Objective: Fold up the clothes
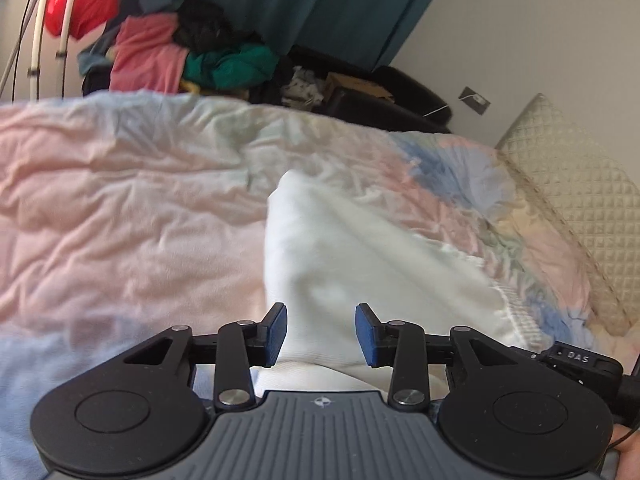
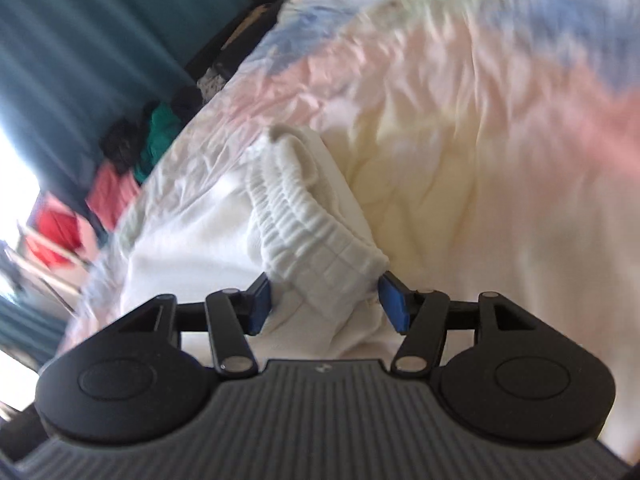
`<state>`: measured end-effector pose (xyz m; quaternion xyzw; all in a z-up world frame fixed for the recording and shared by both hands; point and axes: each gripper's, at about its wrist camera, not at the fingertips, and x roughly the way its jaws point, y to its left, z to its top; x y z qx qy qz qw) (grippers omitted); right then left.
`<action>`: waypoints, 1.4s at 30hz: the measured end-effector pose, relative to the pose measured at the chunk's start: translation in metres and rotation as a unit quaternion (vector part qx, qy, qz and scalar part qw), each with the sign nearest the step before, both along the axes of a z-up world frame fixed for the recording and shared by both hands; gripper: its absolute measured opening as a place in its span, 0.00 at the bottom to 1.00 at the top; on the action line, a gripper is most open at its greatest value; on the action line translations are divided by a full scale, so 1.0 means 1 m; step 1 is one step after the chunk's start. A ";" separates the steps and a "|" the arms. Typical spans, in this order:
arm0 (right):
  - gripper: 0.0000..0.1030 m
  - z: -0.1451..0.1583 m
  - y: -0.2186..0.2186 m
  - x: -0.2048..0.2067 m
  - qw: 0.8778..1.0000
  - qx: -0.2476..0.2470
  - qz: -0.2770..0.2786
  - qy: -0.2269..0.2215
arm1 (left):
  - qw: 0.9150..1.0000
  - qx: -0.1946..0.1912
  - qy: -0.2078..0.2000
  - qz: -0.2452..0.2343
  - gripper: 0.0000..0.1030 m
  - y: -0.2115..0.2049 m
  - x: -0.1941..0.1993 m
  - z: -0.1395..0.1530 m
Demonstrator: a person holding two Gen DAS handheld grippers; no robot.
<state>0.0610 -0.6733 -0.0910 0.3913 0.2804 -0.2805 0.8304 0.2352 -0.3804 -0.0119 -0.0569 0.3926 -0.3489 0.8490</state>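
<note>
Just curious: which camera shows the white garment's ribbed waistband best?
The right wrist view: the ribbed waistband lies bunched just ahead of the open right hand-held gripper. The left wrist view shows only smooth white cloth.

bed (image 1: 120, 200) pastel quilt | teal curtain (image 1: 280, 0) | white wall (image 1: 520, 40)

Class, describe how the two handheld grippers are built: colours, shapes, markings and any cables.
Both grippers, left and right, look alike: a ribbed grey body with a small round crosshair mark, two round black discs, black linkage bars with silver pivot pins, and blue ribbed pads. The left one also carries a black block lettered DAS with a dark cable.
</note>
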 end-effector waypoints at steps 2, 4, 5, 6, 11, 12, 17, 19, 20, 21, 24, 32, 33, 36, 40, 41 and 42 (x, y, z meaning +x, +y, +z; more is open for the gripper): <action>0.58 0.025 0.016 -0.013 0.999 -0.043 0.008 0.001 | 0.999 0.010 -0.032 -0.003 0.45 0.005 -0.021 0.026; 0.58 0.049 0.028 -0.027 0.997 -0.066 0.025 -0.012 | 0.998 0.020 -0.063 -0.005 0.48 0.010 -0.043 0.051; 0.58 0.062 0.034 -0.034 0.996 -0.079 0.034 -0.015 | 0.997 0.022 -0.079 -0.007 0.50 0.013 -0.056 0.064; 0.58 0.074 0.040 -0.041 0.995 -0.092 0.042 -0.018 | 0.995 0.024 -0.095 -0.008 0.56 0.017 -0.069 0.077; 0.61 0.130 0.070 -0.077 0.985 -0.153 0.078 -0.035 | 0.984 0.034 -0.172 -0.005 0.92 0.037 -0.136 0.131; 0.64 0.140 0.077 -0.086 0.983 -0.159 0.085 -0.043 | 0.983 0.033 -0.183 -0.005 0.98 0.043 -0.150 0.140; 0.84 0.177 0.117 -0.127 0.970 -0.202 0.110 -0.078 | 0.980 0.016 -0.198 -0.013 1.00 0.070 -0.208 0.170; 0.84 0.184 0.135 -0.137 0.966 -0.217 0.121 -0.075 | 0.979 0.012 -0.202 -0.012 1.00 0.082 -0.230 0.177; 0.84 0.187 0.143 -0.142 0.963 -0.224 0.127 -0.074 | 0.979 0.011 -0.205 -0.011 1.00 0.086 -0.239 0.178; 0.84 0.188 0.153 -0.147 0.961 -0.234 0.129 -0.077 | 0.978 0.013 -0.208 -0.007 1.00 0.092 -0.250 0.179; 0.84 0.186 0.179 -0.159 0.953 -0.256 0.138 -0.081 | 0.975 0.020 -0.219 0.002 1.00 0.109 -0.277 0.177; 0.84 0.163 0.227 -0.185 0.944 -0.272 0.148 -0.109 | 0.971 0.034 -0.234 0.028 1.00 0.154 -0.315 0.151; 0.84 0.160 0.232 -0.186 0.943 -0.276 0.148 -0.110 | 0.972 0.033 -0.230 0.031 1.00 0.160 -0.315 0.146; 0.84 0.148 0.248 -0.189 0.940 -0.286 0.150 -0.111 | 0.972 0.037 -0.226 0.048 1.00 0.173 -0.316 0.131; 0.84 0.129 0.264 -0.184 0.935 -0.305 0.150 -0.101 | 0.973 0.040 -0.222 0.053 1.00 0.190 -0.314 0.114; 0.84 0.123 0.267 -0.184 0.934 -0.308 0.149 -0.103 | 0.973 0.038 -0.221 0.054 1.00 0.194 -0.314 0.110; 0.84 0.115 0.272 -0.184 0.933 -0.313 0.147 -0.103 | 0.972 0.037 -0.224 0.055 1.00 0.197 -0.317 0.107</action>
